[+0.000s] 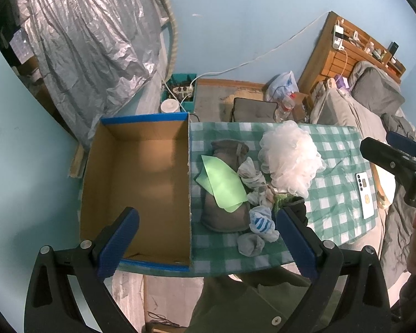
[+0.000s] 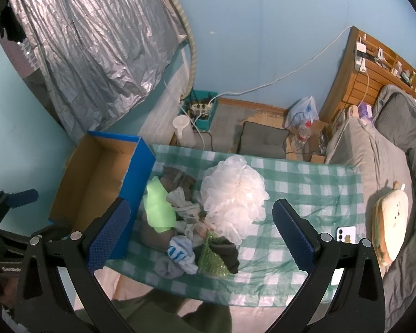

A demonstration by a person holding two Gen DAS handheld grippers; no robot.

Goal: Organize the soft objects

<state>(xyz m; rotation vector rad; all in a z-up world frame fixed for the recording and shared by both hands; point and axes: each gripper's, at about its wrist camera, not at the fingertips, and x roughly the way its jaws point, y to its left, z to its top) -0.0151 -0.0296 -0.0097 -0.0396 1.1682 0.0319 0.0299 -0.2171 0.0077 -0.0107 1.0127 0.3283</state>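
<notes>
Both hand-held grippers, the left (image 1: 206,242) and the right (image 2: 201,240), are hovering spread wide and holding nothing. The soft things are lying in one tangled pile (image 1: 244,194) on the counter (image 1: 338,194), just right of the box (image 1: 141,183), which is standing with nothing inside. The risk I am judging: pinching the loofah (image 2: 234,197) could be dragging neighbours along, and the phone (image 1: 365,196) is lying near the right edge.

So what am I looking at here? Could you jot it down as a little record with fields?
Setting: table with green checked cloth
Container: cardboard box, nothing visible inside
Pile beside box: white mesh pouf, light green sheet, grey cloth, blue-striped white sock
Also on cloth: phone
Left gripper: open, holding nothing
Right gripper: open, holding nothing
</notes>
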